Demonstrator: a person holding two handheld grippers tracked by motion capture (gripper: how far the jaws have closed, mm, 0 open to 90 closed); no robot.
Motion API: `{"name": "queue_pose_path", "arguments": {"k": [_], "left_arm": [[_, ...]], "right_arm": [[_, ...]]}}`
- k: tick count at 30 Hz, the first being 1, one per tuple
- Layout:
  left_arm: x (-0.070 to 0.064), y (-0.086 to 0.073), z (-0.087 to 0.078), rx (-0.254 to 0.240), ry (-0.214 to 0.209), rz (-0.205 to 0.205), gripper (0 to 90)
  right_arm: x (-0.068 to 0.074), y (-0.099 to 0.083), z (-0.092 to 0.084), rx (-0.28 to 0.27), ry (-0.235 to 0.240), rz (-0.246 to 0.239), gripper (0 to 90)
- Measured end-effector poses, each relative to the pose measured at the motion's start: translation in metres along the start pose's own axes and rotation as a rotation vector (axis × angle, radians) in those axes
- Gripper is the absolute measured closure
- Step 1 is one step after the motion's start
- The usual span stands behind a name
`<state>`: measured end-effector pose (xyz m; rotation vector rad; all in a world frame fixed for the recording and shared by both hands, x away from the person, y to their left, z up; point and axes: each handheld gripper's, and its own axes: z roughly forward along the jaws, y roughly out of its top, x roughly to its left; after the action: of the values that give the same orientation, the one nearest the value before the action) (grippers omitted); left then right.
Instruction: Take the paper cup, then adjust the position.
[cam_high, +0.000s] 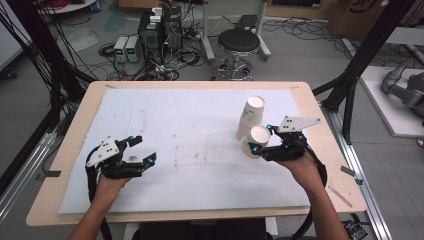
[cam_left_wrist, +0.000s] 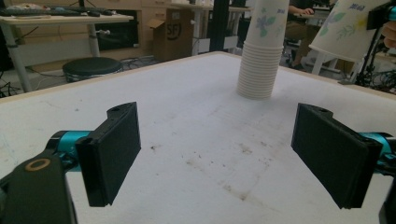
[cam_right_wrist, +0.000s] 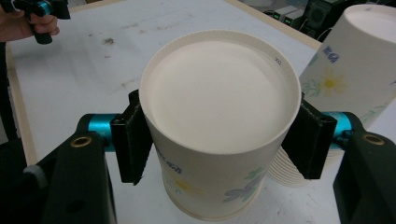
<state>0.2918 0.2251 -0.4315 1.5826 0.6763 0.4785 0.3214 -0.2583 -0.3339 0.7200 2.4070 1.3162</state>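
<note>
upside-down, a paper cup (cam_right_wrist: 219, 116) sits clamped in the right gripper (cam_right_wrist: 219, 140).

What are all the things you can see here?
Held paper cup: one, white with flowers, upside down between the right gripper's fingers.
Cup stack: one, white, far right of the mat, beside the held cup.
Mat: one, white, stained, covering the table.
Table: one, pale wood.
Stool: one, black, on the floor behind the table.
Left gripper: one, black, fingers apart, near left of the mat.
Right gripper: one, black, shut on the cup.
</note>
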Motion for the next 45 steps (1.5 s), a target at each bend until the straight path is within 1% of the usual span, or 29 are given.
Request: {"name": "queue_pose_path", "arguments": {"k": [2,4,9,11,14,20,22,25,28,29,31,34,39,45], "left_arm": [[-0.001,0.0,-0.001,0.001,-0.003,0.006,15.7],[-0.001,0.0,-0.001,-0.003,-0.005,-0.001,15.7],[-0.001,-0.001,0.003,0.0,-0.021,-0.009,15.8],[-0.001,-0.001,0.005,0.001,-0.026,-0.002,15.7],[-0.003,0.0,0.006,0.003,-0.032,0.004,15.8],[-0.004,0.001,0.01,0.01,-0.042,0.019,15.7],[-0.005,0.002,0.012,0.015,-0.055,0.027,15.8],[-0.007,0.003,0.014,0.009,-0.082,0.033,15.7],[-0.009,0.004,0.019,0.009,-0.099,0.034,15.7],[-0.01,0.004,0.021,0.014,-0.107,0.035,15.7],[-0.012,0.005,0.023,0.014,-0.124,0.036,15.8],[-0.017,0.007,0.026,0.017,-0.151,0.041,15.7],[-0.024,0.01,0.032,0.044,-0.177,0.062,16.0],[-0.031,0.011,0.039,0.058,-0.218,0.073,16.0]], "right_arm": [[0.001,-0.001,0.003,-0.003,0.015,0.008,32.9],[0.003,-0.003,0.005,-0.008,0.028,0.015,32.9],[0.008,-0.015,0.01,-0.015,0.03,0.023,32.9],[0.008,-0.019,0.013,-0.015,0.023,0.028,32.9],[0.009,-0.024,0.016,-0.012,0.028,0.039,32.9],[0.011,-0.02,0.018,-0.015,0.037,0.025,32.9],[0.011,-0.017,0.018,-0.022,0.04,0.018,32.9],[0.012,-0.016,0.019,-0.026,0.047,0.014,32.9],[0.012,-0.014,0.022,-0.027,0.056,0.016,32.9],[0.013,-0.013,0.023,-0.026,0.056,0.007,32.9],[0.016,-0.01,0.025,-0.032,0.066,0.004,32.9],[0.021,-0.006,0.031,-0.047,0.087,-0.003,32.9],[0.026,-0.006,0.047,-0.031,0.123,-0.008,32.9],[0.033,-0.005,0.058,-0.028,0.159,-0.019,33.0]]}}
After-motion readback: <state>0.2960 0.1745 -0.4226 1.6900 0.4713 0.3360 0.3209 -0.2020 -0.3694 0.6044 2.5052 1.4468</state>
